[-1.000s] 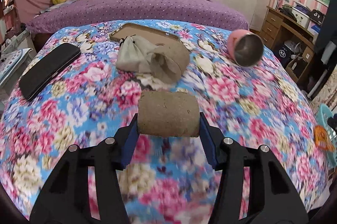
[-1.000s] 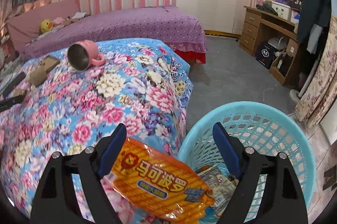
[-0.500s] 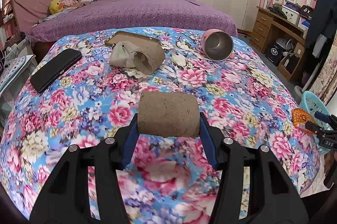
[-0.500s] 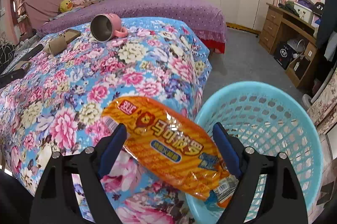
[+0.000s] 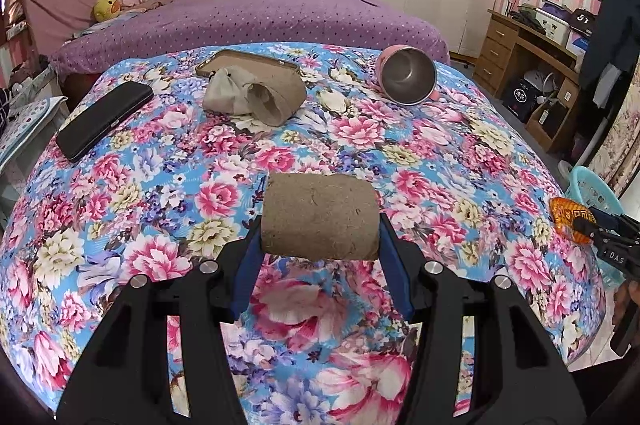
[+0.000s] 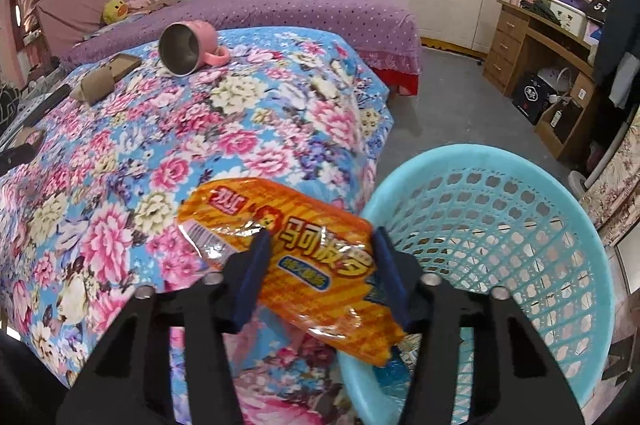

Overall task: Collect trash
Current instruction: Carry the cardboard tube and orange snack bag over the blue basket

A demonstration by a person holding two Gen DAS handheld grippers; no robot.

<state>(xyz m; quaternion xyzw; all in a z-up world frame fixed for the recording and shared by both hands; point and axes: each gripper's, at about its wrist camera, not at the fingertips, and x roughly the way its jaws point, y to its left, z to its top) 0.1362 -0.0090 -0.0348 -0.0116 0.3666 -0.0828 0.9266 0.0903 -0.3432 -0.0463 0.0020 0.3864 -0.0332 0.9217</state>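
A: Left view: our left gripper point(image 5: 320, 225) pinches a cardboard tube point(image 5: 320, 215) end to end, above the floral bed point(image 5: 200, 193). Mug point(image 5: 407, 77) & black case point(image 5: 103, 121) lie well ahead.

B: Right view only: our right gripper point(image 6: 322, 257) is closing on the orange snack wrapper point(image 6: 296, 245), pads at its sides, w/ the blue basket point(image 6: 520, 165) just right of it.

Left gripper point(image 5: 320, 225) clamping a brown cardboard roll point(image 5: 319, 217) above the floral bedspread point(image 5: 440, 153), pink mug point(image 5: 406, 75) tipped over beyond, black case point(image 5: 105, 119) far left
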